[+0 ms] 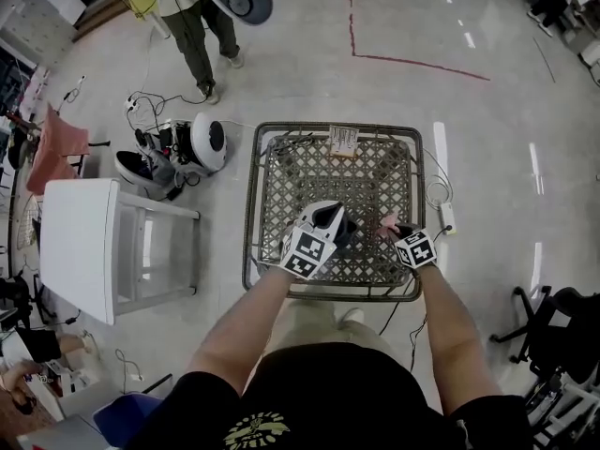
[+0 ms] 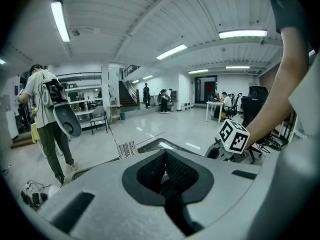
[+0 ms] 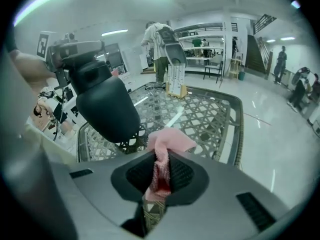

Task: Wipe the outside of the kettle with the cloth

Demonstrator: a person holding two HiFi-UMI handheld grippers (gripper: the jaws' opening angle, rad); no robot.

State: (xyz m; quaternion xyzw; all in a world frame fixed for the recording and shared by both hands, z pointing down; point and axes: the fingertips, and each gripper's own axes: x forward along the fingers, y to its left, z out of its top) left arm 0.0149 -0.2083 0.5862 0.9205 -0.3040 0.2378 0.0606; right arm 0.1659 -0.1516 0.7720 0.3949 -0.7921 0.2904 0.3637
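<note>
A black kettle (image 3: 106,106) hangs tilted just above the lattice table (image 3: 210,109). My left gripper (image 3: 75,51) holds it from the top, jaws shut on its upper part. In the head view the kettle (image 1: 344,229) shows dark beside the left gripper (image 1: 330,223) near the table's front edge. The kettle is hidden in the left gripper view, where the left gripper (image 2: 165,171) shows its pads together. A pink cloth (image 3: 166,144) is pinched in my right gripper (image 3: 161,169), a short way right of the kettle and apart from it. From above, the cloth (image 1: 387,221) sticks out past the right gripper (image 1: 396,229).
A barcode tag (image 1: 344,139) lies at the lattice table's (image 1: 253,204) far edge. A white side table (image 1: 80,247) stands to the left, with a round white device (image 1: 208,143) and cables behind it. A person (image 1: 202,26) stands far left. A power strip (image 1: 447,216) and an office chair (image 1: 553,326) are on the right.
</note>
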